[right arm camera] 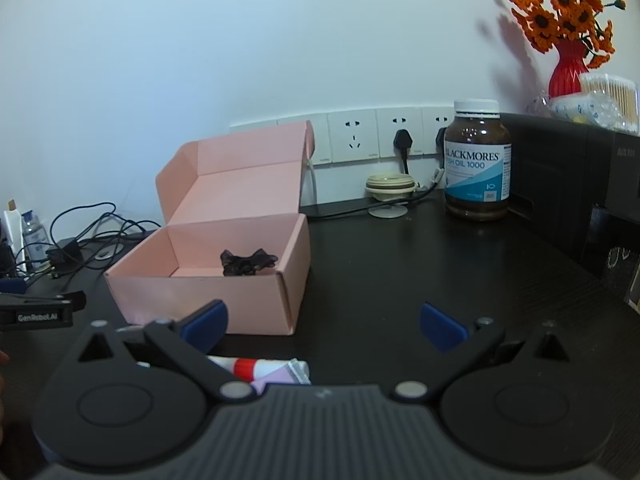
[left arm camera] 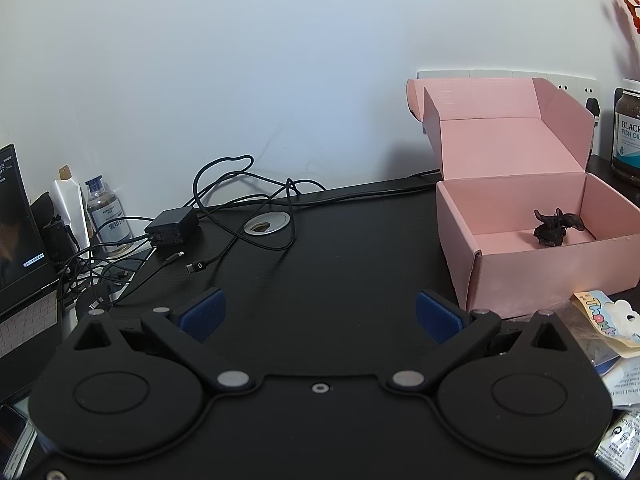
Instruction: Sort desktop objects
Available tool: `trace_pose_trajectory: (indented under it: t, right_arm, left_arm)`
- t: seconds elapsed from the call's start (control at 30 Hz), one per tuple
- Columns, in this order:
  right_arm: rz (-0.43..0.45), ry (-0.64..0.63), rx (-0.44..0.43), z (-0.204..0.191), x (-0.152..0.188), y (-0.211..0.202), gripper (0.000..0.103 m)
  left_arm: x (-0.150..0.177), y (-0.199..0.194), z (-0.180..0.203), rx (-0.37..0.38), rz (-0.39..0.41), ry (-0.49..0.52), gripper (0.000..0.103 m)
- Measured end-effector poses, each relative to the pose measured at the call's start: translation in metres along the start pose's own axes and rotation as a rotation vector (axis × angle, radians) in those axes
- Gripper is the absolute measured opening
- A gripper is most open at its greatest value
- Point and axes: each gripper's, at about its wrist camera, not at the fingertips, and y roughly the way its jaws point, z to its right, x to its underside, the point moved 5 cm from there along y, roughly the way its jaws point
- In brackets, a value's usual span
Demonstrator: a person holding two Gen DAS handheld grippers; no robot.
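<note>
The brown glass bottle (right arm camera: 477,160) read "BLACKMORES FISH OIL 1000", the small black lace bow (right arm camera: 248,262) sat inside the open pink cardboard box (right arm camera: 208,280) on the black tabletop (right arm camera: 400,272), and both the left gripper (left arm camera: 318,316) and right gripper (right arm camera: 322,326) had jaws spread wide, holding nothing.

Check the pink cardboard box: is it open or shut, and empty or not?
Open: the pink cardboard box has its lid flap standing upright behind it. Not empty: a small dark lacy item lies on its floor.

Home desk: laptop (left arm camera: 16,248), tangled charger cables (left arm camera: 224,204), wall sockets (right arm camera: 376,136), fish-oil bottle (right arm camera: 477,160), vase of flowers (right arm camera: 566,68).
</note>
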Motion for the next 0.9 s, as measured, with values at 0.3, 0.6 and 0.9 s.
trace_pose_trajectory:
  t: [0.3, 0.6, 0.9]
  right_arm:
    - [-0.004, 0.000, 0.000, 0.0017, -0.0004, 0.0006, 0.102]
    - [-0.005, 0.001, 0.004, 0.0013, -0.0004, 0.0013, 0.102]
    - [-0.004, 0.000, 0.007, 0.0008, 0.0000, 0.0011, 0.102]
  left_arm:
    - [0.0002, -0.0005, -0.0004, 0.000, 0.000, -0.001, 0.103]
    - [0.0006, -0.0005, -0.0004, 0.001, -0.001, 0.001, 0.103]
    - [0.0003, -0.0002, -0.0006, 0.002, -0.001, 0.001, 0.103]
